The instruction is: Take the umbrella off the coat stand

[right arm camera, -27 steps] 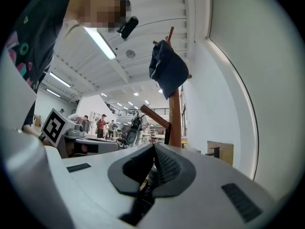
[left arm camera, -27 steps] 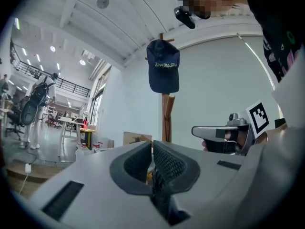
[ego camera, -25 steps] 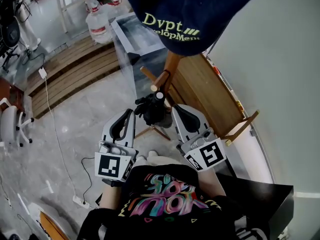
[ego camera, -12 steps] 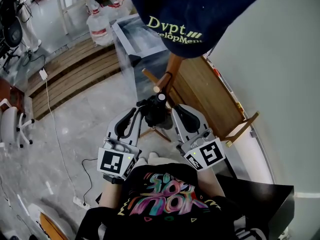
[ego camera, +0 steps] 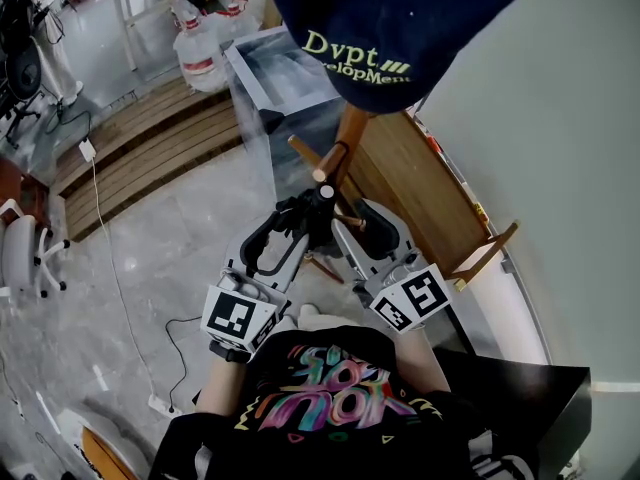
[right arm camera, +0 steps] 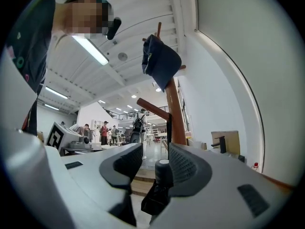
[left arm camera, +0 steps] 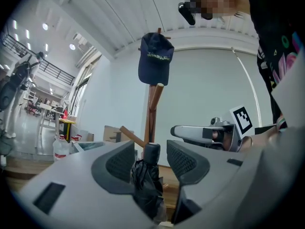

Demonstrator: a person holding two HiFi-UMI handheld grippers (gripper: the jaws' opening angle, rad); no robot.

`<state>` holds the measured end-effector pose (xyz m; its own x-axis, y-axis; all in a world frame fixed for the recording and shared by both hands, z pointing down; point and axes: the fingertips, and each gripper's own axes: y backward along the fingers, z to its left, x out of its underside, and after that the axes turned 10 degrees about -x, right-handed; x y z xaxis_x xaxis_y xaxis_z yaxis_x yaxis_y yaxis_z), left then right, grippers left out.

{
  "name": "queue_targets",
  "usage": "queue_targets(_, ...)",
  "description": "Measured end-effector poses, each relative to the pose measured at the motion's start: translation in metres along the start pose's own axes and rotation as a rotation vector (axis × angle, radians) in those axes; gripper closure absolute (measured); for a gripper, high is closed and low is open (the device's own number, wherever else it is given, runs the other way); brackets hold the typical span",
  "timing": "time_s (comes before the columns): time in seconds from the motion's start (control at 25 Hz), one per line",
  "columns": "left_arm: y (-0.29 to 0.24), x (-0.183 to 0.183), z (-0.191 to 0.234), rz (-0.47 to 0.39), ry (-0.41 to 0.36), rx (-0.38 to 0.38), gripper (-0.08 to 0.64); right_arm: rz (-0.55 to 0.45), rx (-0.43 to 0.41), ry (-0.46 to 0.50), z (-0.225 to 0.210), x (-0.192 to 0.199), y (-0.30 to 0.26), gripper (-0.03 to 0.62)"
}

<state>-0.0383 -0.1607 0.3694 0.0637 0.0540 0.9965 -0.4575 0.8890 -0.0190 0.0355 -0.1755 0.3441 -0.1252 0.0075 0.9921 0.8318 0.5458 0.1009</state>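
Grey stone floor [ego camera: 160, 228] is spreading out under us, with a wooden platform [ego camera: 130, 138] and water bottles [ego camera: 200, 43] off at 10 and 11 o'clock and a white wall [ego camera: 560, 118] running along at 3 o'clock.

We are standing right up against the wooden coat stand [ego camera: 350, 133]. A navy cap [ego camera: 390, 28] is sitting on its top at 12 o'clock. The folded black umbrella [ego camera: 318, 213] is hanging at the centre of the head view, its strap [right arm camera: 168, 127] looping over an upward-slanting peg [ego camera: 308, 158].

We are bringing the left hand-held gripper [ego camera: 283, 226] in from 7 o'clock and the right hand-held gripper [ego camera: 350, 230] in from 5 o'clock. Both are opening their jaws at this moment. The umbrella is standing between each pair, close against one pad and clear of the other, so neither is gripping it.

To do this step well, we are thinking one gripper should close squarely on the bundled canopy just below the cap end. It should then carry the umbrella up and outward along the peg's slant until the strap slides over the knob. Tugging down or sideways is likely to rock the stand or shake the cap loose. The second gripper may be best used steadying the lower part of the umbrella.

As for writing, the cap is showing "Dvpt." in pale green stitching, and the smaller line beneath it is only partly readable. The T-shirt [ego camera: 320, 388] is carrying colourful lettering that we are not managing to read. The bottle labels are too small.
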Motion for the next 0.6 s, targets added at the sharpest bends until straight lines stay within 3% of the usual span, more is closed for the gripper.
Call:
queue_targets(0.32, -0.012, 0.035, 0.000, 0.081, -0.050, 0.072, 0.306, 0.045, -0.002, -0.059, -0.013, 0.021, -0.008, 0.364)
queue_targets(0.6, -0.028, 0.066, 0.005, 0.087, -0.070, 0.123, 0.284, 0.093, -0.038, -0.059, -0.019, 0.047, -0.019, 0.341)
